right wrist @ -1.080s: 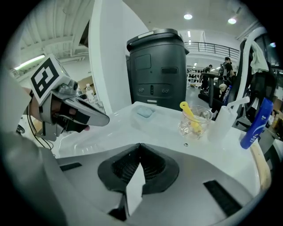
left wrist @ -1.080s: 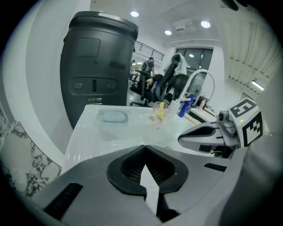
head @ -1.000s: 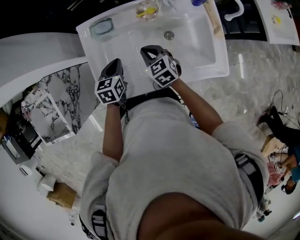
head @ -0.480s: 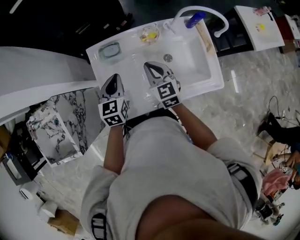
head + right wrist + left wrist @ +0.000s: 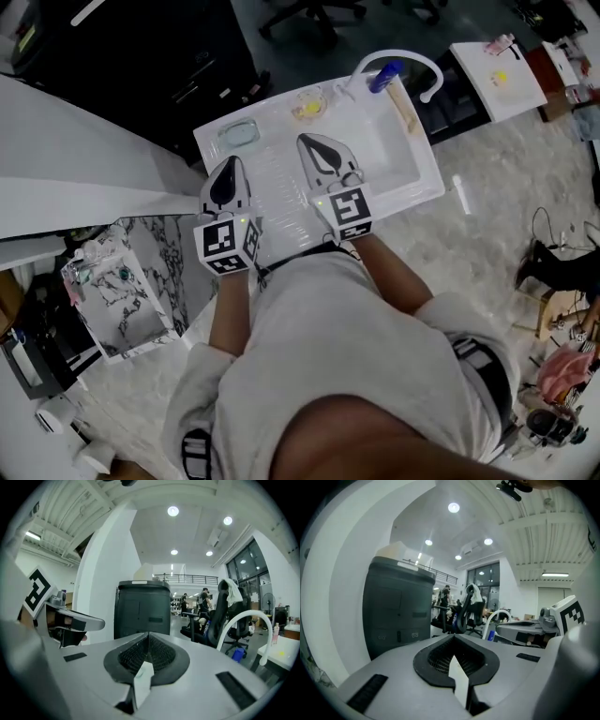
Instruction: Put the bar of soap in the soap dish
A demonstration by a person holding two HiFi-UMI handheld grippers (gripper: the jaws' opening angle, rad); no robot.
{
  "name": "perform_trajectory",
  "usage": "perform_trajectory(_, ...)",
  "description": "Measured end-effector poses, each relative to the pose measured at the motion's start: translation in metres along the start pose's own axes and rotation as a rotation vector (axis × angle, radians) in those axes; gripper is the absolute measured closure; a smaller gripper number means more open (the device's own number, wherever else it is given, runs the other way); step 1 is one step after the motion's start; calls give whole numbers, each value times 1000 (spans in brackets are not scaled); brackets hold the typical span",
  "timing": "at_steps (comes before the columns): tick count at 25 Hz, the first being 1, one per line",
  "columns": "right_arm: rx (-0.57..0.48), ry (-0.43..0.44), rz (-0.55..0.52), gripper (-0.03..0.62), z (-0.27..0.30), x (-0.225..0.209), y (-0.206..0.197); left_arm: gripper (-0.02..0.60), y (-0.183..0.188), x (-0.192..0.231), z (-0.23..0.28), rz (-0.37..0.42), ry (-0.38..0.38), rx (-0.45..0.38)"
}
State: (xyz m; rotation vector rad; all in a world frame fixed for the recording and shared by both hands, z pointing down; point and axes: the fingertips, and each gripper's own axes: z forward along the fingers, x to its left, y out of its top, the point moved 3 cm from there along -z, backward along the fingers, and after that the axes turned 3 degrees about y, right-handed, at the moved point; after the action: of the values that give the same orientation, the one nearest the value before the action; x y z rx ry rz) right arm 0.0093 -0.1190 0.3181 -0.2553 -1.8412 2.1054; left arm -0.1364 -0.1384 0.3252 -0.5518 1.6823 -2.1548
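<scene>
Marble flooring [image 5: 487, 225] surrounds the white sink [image 5: 417, 183] I am working over in the head view. Both grippers hang side by side above its near edge. The left gripper [image 5: 230, 167] and the right gripper [image 5: 309, 145] each have their jaws pressed together, with nothing in them. Ahead of the left gripper's tips, on the sink's back corner, sits the soap dish [image 5: 239, 134]. A pale teal shape lies in it, which I take for the bar of soap, though it is too small for me to be sure. A small clear bowl [image 5: 309, 106] with something yellow stands just ahead of the right gripper. The white faucet [image 5: 398, 61] arches further to that gripper's right.

From the left gripper view, the jaws meet at their tips and pinch nothing. A dark cabinet [image 5: 398, 609] rises beyond them and to their left.

From the right gripper view, the jaws are likewise closed and empty. The same cabinet [image 5: 143, 609] stands straight ahead of them, and the faucet [image 5: 243, 623] curves to their right.
</scene>
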Motion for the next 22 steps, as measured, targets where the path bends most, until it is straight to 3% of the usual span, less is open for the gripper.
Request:
perform_trajectory(7, -105, -83, -30, 594, -16, -11, 52, 564, 54, 3, -12, 58, 17, -133)
perform_trajectory(22, -124, -145, -48, 594, -37, -13, 67, 563, 57, -10, -23, 91, -23, -148)
